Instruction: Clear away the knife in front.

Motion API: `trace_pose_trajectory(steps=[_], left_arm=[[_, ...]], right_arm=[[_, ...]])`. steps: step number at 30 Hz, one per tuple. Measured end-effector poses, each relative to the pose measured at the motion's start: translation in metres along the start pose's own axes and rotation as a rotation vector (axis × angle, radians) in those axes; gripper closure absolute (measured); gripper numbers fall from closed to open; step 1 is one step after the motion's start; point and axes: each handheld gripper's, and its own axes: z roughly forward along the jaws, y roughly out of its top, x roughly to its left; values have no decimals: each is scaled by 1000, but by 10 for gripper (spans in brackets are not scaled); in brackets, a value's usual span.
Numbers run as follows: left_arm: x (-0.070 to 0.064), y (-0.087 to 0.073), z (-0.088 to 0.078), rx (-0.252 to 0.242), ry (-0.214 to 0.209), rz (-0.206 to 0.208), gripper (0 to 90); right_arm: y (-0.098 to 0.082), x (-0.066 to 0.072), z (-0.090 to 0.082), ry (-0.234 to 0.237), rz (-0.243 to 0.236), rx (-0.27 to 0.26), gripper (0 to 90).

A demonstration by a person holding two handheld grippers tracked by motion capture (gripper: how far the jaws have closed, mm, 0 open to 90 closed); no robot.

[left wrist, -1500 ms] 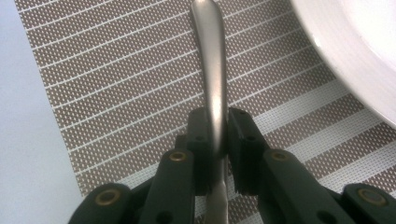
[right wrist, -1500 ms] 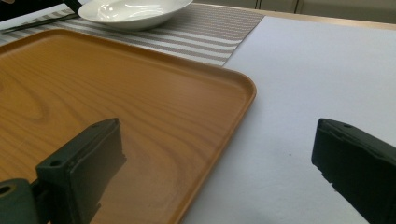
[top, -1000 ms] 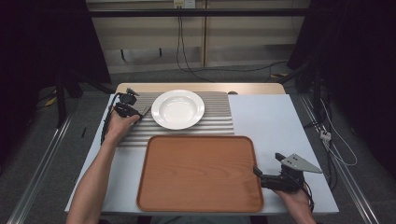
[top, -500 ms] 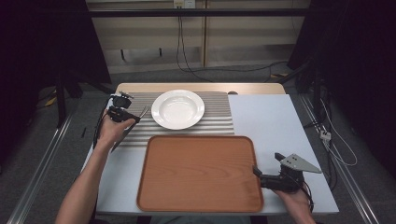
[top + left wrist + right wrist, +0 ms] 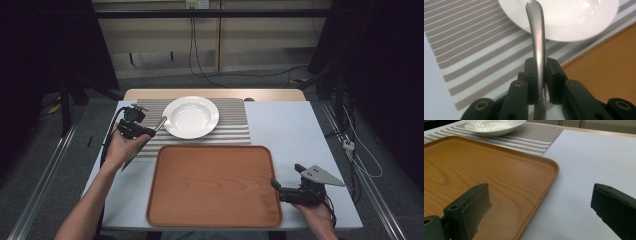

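the left tongs (image 5: 539, 82) are clamped on the handle of a metal utensil (image 5: 537, 42), the two pads pressing its narrow stem from either side. whether it is a spoon or a fork cannot be told, since the working end runs down out of the left gripper view. the rounded tip of the handle points away from the tongs and overlaps the near rim of a white plate (image 5: 564, 20). in the high view the left tongs (image 5: 145, 131) sit in the person's left hand (image 5: 122, 147) above the left part of a striped mat (image 5: 235, 131), just beside the plate (image 5: 191, 117), with the utensil (image 5: 159, 123) slanting up toward the plate's left edge.

the plate stands on the mat at the far side of the counter (image 5: 285, 125). nearer the person lies a brown wooden tray (image 5: 215, 185), its far edge touching the mat's near edge.

the right tongs (image 5: 285, 186) rest low at the tray's right edge, held in the right hand (image 5: 315, 212). in the right gripper view the right tongs (image 5: 541, 210) stand wide apart with nothing gripped, one jaw over the tray (image 5: 486, 172) and the other over the pale counter (image 5: 589, 157), so the tray's rim lies between them.
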Motion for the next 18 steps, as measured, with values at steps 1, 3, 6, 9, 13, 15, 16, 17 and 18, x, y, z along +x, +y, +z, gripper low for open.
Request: trace_pose_trajectory(steps=[1, 3, 6, 9, 13, 15, 16, 17, 18], left_arm=[[-2, -1, -1, -2, -1, 5, 799], [-8, -4, -2, -8, -7, 2, 799], [-16, -7, -4, -5, -4, 20, 799], [-27, -10, -5, -5, -4, 32, 799], [-41, -14, -7, -4, -18, 41, 799], [-47, -15, -7, 10, -26, 60, 799], [-51, -15, -6, 12, -22, 65, 799], [-51, -15, -6, 12, -22, 65, 799], [-56, -16, -3, 19, -27, 67, 800]], right_arm=[[0, 0, 0, 0, 0, 0, 20], [0, 0, 0, 0, -4, 0, 20], [0, 0, 0, 1, -4, 1, 20], [0, 1, 0, 0, -6, 0, 20], [0, 1, -1, -1, -8, -3, 20], [1, 2, -1, -3, -9, -4, 20], [1, 2, -2, 0, -9, -4, 20], [1, 2, -2, 0, -12, -4, 20], [1, 3, -1, 1, -12, -4, 20]])
